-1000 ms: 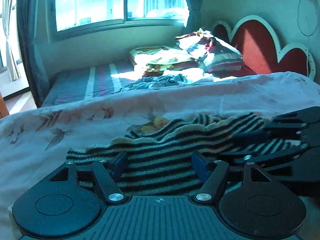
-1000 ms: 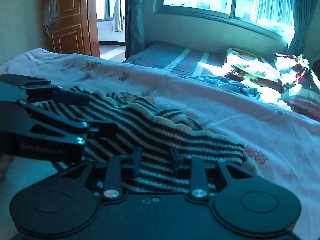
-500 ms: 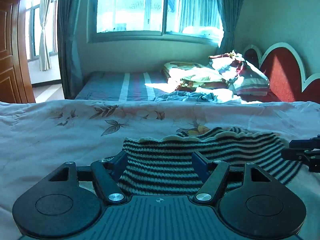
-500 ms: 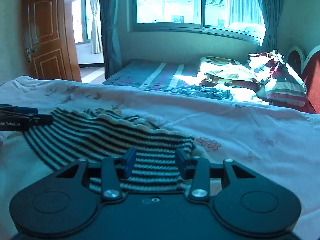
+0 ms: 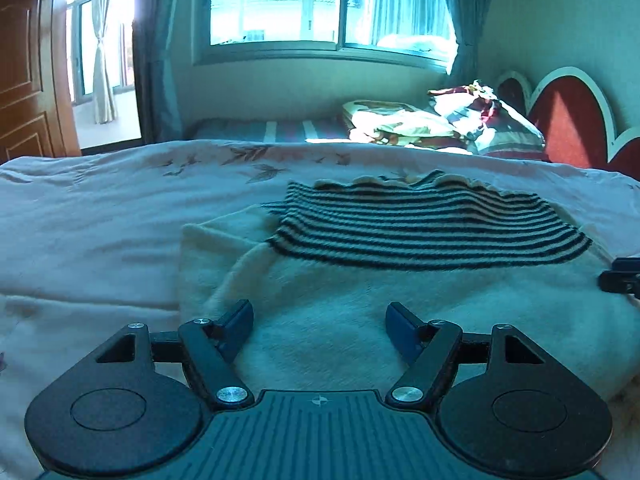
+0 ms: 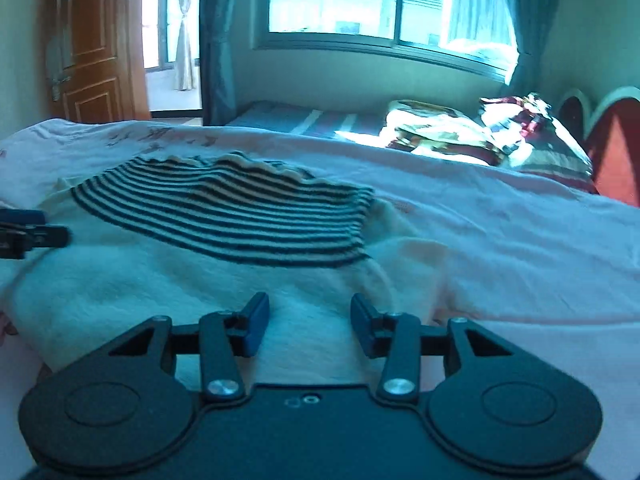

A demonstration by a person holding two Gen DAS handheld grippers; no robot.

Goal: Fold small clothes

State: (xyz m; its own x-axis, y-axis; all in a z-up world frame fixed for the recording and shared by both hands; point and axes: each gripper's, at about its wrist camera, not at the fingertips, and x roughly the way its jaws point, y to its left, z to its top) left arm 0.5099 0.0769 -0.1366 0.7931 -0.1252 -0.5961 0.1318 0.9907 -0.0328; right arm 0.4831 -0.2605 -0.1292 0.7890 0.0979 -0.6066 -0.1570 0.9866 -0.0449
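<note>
A small garment lies flat on the bed, with a black-and-cream striped knit part [image 5: 420, 228] [image 6: 224, 216] at the far side and a cream fleece part [image 5: 320, 280] [image 6: 160, 280] nearer to me. My left gripper [image 5: 318, 314] hovers open over the near left edge of the fleece, nothing pinched between its blue pads. Over the near right edge, my right gripper [image 6: 309, 306] stands open with a narrower gap, and fleece shows below it. Each gripper's tip shows at the edge of the other's view: the right gripper [image 5: 620, 276], the left gripper [image 6: 28, 232].
The garment rests on a white quilt with leaf prints [image 5: 100, 220]. Behind is a second bed with piled bedding [image 5: 400, 124] and a red headboard [image 5: 568, 120]. A wooden door [image 6: 96, 48] stands at the far left, beside a window.
Both grippers have drawn back from over the striped part to the near edge and moved apart. The cream fleece part has come into view. Their openings look unchanged.
</note>
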